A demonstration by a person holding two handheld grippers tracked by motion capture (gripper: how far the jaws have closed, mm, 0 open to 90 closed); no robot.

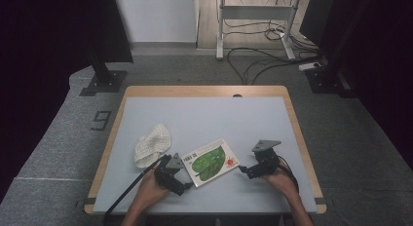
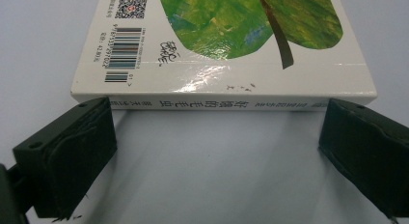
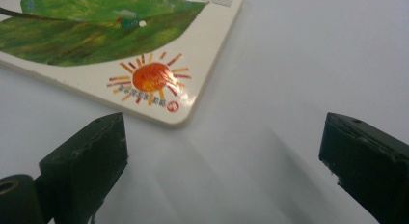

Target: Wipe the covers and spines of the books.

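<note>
Picture book (image 1: 210, 162) lies flat and closed on the grey table (image 1: 204, 116), back cover up, showing a green leaf and a small orange sun. Everything else is placed from the book.

Left gripper (image 1: 181, 183) sits at the book's near-left corner, on the spine side. In the left gripper view its jaws stand wide, one at each end of the spine (image 2: 222, 103), tips close to it or just touching; nothing is pinched between them. It has hold of nothing.

Right gripper (image 1: 243, 170) sits just off the book's right edge, by the corner with the sun (image 3: 152, 79). In the right gripper view the jaws are spread about as far as they go, with bare table between them and the book's rounded corner a little ahead of the left jaw. No contact and no load that I can see.

White knitted cloth (image 1: 152, 144) lies crumpled to the book's left, apart from it, beyond the left gripper. Neither tool is near it.

Progress, as I judge it: both tools are lined up on the book from opposite sides, so the approach looks done. No grip is made, the book is not lifted or opened, and its cover is flat. Left to do: close on an edge, probably steady the spine with the left, then lift or turn the cover with the right.
</note>
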